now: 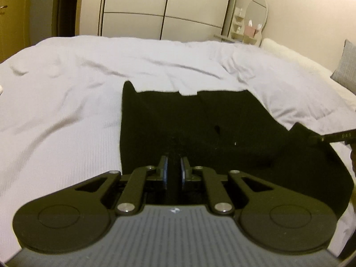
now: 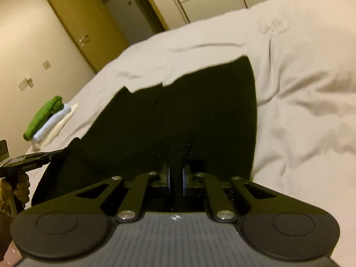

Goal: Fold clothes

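Note:
A black garment (image 1: 200, 120) lies spread on the white bed (image 1: 66, 102); it also shows in the right wrist view (image 2: 200, 111). My left gripper (image 1: 174, 162) is shut on the black cloth at its near edge. My right gripper (image 2: 176, 173) is shut on a bunched fold of the same garment at its near edge. The right gripper's tip (image 1: 333, 137) shows at the right edge of the left wrist view, at the garment's right corner. The left gripper (image 2: 31, 158) shows at the left of the right wrist view, at the garment's left corner.
A stack of folded clothes (image 2: 47, 120), green on light blue on white, lies on the bed's far left. A wardrobe (image 1: 164, 6) stands beyond the bed, a mirror and shelves (image 1: 251, 20) at the right, a grey pillow (image 1: 347, 66), a wooden door (image 2: 84, 22).

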Available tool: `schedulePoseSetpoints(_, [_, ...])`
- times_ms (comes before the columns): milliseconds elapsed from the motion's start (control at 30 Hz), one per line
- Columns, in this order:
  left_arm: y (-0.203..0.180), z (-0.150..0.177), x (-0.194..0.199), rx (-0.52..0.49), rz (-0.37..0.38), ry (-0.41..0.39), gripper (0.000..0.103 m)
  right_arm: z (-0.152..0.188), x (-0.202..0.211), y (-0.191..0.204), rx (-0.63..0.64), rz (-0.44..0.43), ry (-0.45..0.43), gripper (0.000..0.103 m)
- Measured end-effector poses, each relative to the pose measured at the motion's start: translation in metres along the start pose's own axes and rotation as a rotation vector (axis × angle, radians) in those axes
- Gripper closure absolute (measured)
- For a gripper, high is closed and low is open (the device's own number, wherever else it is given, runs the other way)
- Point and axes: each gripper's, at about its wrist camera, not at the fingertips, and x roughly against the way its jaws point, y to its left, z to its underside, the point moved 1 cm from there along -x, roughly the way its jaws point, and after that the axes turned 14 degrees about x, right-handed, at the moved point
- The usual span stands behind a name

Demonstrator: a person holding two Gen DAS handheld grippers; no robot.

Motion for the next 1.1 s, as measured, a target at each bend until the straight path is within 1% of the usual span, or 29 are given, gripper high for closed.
schedulePoseSetpoints(100, [0.004,0.002,-0.015,0.015,-0.024,0.020,0.092,-0.001,-0.001,-0.003,-0.012,0.031,-0.007,0.094])
schedulePoseSetpoints(133, [0.005,0.005,-0.022,0.006,-0.047,0.038,0.092,0.001,-0.003,-0.004,-0.018,0.040,-0.001,0.095])
schedulePoseSetpoints(200, [0.007,0.014,-0.034,-0.005,-0.089,0.061,0.090,0.006,-0.016,-0.005,-0.014,0.084,0.046,0.095])
schedulePoseSetpoints(233, [0.008,0.017,-0.038,-0.007,-0.105,0.063,0.087,0.010,-0.024,-0.005,-0.021,0.103,0.079,0.094])
schedulePoseSetpoints(300, [0.003,0.018,-0.035,-0.039,-0.140,0.043,0.084,0.015,-0.034,-0.007,-0.058,0.121,0.099,0.093])
schedulePoseSetpoints(333, [-0.001,0.017,-0.032,-0.067,-0.162,0.029,0.079,0.016,-0.035,-0.008,-0.072,0.134,0.101,0.087])
schedulePoseSetpoints(367, [-0.005,0.016,-0.027,-0.097,-0.193,0.008,0.078,0.014,-0.032,-0.007,-0.082,0.160,0.095,0.078])
schedulePoseSetpoints(400, [-0.006,0.013,-0.022,-0.121,-0.253,-0.018,0.078,0.011,-0.029,-0.006,-0.086,0.192,0.088,0.072])
schedulePoseSetpoints(433, [-0.008,0.011,-0.017,-0.142,-0.307,-0.043,0.080,0.009,-0.022,-0.001,-0.070,0.247,0.078,0.060])
schedulePoseSetpoints(467, [-0.009,0.009,-0.008,-0.144,-0.320,-0.054,0.083,0.006,-0.015,0.004,-0.050,0.303,0.066,0.051])
schedulePoseSetpoints(500, [-0.010,0.007,0.002,-0.145,-0.329,-0.063,0.085,0.005,-0.006,0.013,-0.018,0.365,0.047,0.050])
schedulePoseSetpoints(533, [-0.013,0.009,0.015,-0.138,-0.301,-0.068,0.086,0.004,0.004,0.023,0.014,0.418,0.026,0.050])
schedulePoseSetpoints(600, [-0.028,0.020,0.040,-0.153,-0.232,-0.074,0.086,0.008,0.025,0.049,0.078,0.455,-0.024,0.050])
schedulePoseSetpoints(667, [-0.048,0.041,0.058,-0.201,-0.187,-0.077,0.086,0.020,0.041,0.078,0.116,0.420,-0.061,0.050])
schedulePoseSetpoints(733, [-0.068,0.067,0.071,-0.247,-0.147,-0.071,0.086,0.038,0.048,0.107,0.161,0.374,-0.068,0.050])
schedulePoseSetpoints(800, [-0.078,0.093,0.073,-0.276,-0.145,-0.054,0.085,0.062,0.047,0.131,0.224,0.377,-0.035,0.050])
schedulePoseSetpoints(833, [-0.078,0.103,0.069,-0.272,-0.176,-0.040,0.085,0.075,0.044,0.141,0.261,0.386,-0.011,0.050])
schedulePoseSetpoints(867, [-0.074,0.113,0.063,-0.262,-0.227,-0.021,0.085,0.088,0.038,0.145,0.299,0.410,0.017,0.050])
schedulePoseSetpoints(933, [-0.060,0.130,0.052,-0.227,-0.323,0.007,0.085,0.114,0.030,0.145,0.358,0.477,0.053,0.048])
schedulePoseSetpoints(967, [-0.055,0.134,0.054,-0.194,-0.321,-0.003,0.085,0.123,0.028,0.138,0.360,0.502,0.052,0.048])
schedulePoseSetpoints(1000, [-0.050,0.137,0.056,-0.163,-0.320,-0.012,0.085,0.127,0.031,0.129,0.332,0.488,0.038,0.049])
schedulePoseSetpoints(1033, [-0.050,0.135,0.060,-0.144,-0.328,-0.013,0.088,0.129,0.034,0.122,0.307,0.477,0.028,0.050])
schedulePoseSetpoints(1067, [-0.050,0.132,0.065,-0.128,-0.336,-0.019,0.092,0.126,0.036,0.120,0.293,0.477,0.033,0.053])
schedulePoseSetpoints(1100, [-0.050,0.129,0.071,-0.112,-0.343,-0.025,0.094,0.123,0.039,0.118,0.280,0.477,0.037,0.055])
